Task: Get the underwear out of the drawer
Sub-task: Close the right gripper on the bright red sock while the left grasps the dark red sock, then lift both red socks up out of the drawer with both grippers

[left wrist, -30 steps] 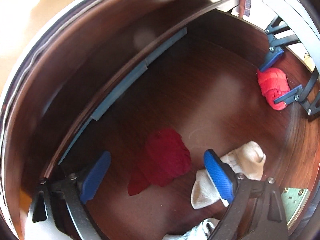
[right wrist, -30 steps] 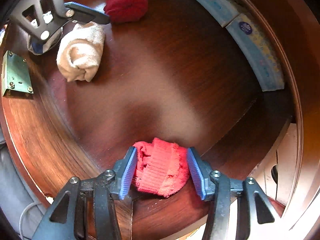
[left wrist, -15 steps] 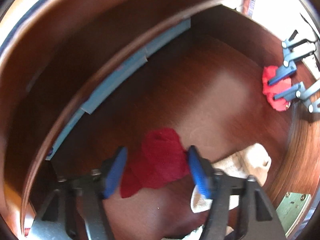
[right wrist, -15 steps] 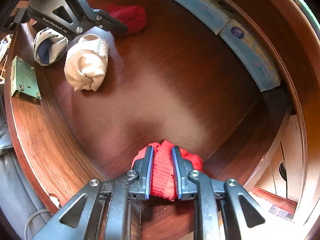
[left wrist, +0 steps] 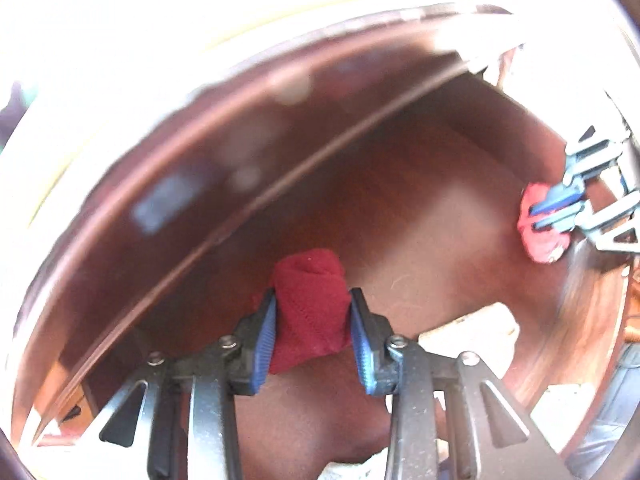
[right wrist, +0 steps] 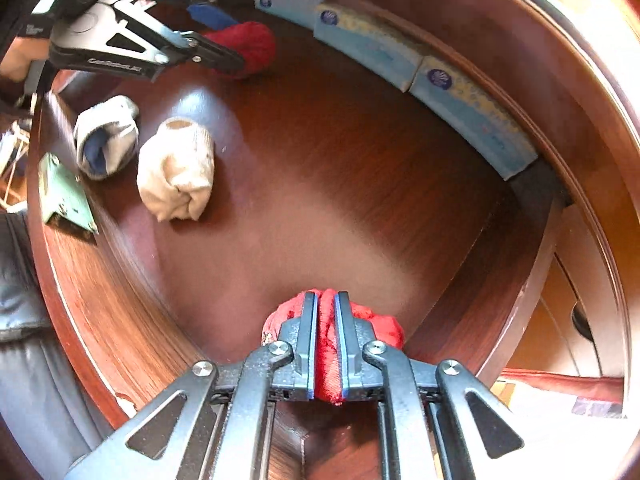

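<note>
Inside the brown wooden drawer (right wrist: pixel 340 168), a dark red rolled underwear (left wrist: pixel 310 300) sits between the blue pads of my left gripper (left wrist: pixel 313 294). Its jaws are closing and both pads press the cloth. From the right wrist view the left gripper (right wrist: pixel 228 36) holds that roll (right wrist: pixel 256 44) at the far left. My right gripper (right wrist: pixel 326 296) is shut tight on a bright red underwear (right wrist: pixel 384 326), which bulges out on both sides of the fingers. The left wrist view shows this right gripper (left wrist: pixel 536 216) and its bright red bundle (left wrist: pixel 540 244) by the drawer's right wall.
A cream sock roll (right wrist: pixel 176 168) and a grey-and-blue sock roll (right wrist: pixel 104 140) lie on the drawer floor near the left gripper. Light blue packs (right wrist: pixel 460 92) line the back wall. A green lock plate (right wrist: pixel 64 196) sits on the front wall. A hand (right wrist: pixel 16 56) grips the left tool.
Both grippers went from wide open to closed on their red rolls. The left moved over the dark red roll and away from the cream sock. Both have risen a little.
</note>
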`<state>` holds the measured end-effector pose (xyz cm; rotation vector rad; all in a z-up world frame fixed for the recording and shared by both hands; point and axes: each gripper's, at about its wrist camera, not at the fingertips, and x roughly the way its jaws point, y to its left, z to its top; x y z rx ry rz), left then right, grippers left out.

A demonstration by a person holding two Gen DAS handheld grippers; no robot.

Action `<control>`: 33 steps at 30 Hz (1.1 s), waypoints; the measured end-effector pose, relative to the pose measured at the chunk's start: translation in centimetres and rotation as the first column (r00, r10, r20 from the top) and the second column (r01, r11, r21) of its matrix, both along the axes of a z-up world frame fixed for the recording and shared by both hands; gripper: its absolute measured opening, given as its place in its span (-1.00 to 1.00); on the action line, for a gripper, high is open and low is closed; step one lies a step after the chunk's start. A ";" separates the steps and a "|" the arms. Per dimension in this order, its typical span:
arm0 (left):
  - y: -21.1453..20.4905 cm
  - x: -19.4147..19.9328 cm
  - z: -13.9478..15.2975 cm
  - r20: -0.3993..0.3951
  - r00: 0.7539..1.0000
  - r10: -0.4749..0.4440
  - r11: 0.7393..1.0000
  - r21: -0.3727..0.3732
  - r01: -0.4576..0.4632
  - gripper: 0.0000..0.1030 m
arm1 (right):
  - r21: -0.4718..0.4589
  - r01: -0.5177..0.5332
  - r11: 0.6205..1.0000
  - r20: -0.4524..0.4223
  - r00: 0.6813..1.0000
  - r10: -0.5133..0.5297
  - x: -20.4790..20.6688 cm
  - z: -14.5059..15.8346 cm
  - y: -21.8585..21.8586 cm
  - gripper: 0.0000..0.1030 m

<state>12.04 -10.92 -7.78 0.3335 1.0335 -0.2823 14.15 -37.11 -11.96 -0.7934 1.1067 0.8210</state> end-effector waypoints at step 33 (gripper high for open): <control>6.4 -4.4 3.8 0.086 0.987 0.138 0.970 -0.214 -0.117 -0.35 | 0.018 0.080 0.997 -0.024 0.997 -0.080 0.6 1.1 -0.3 0.01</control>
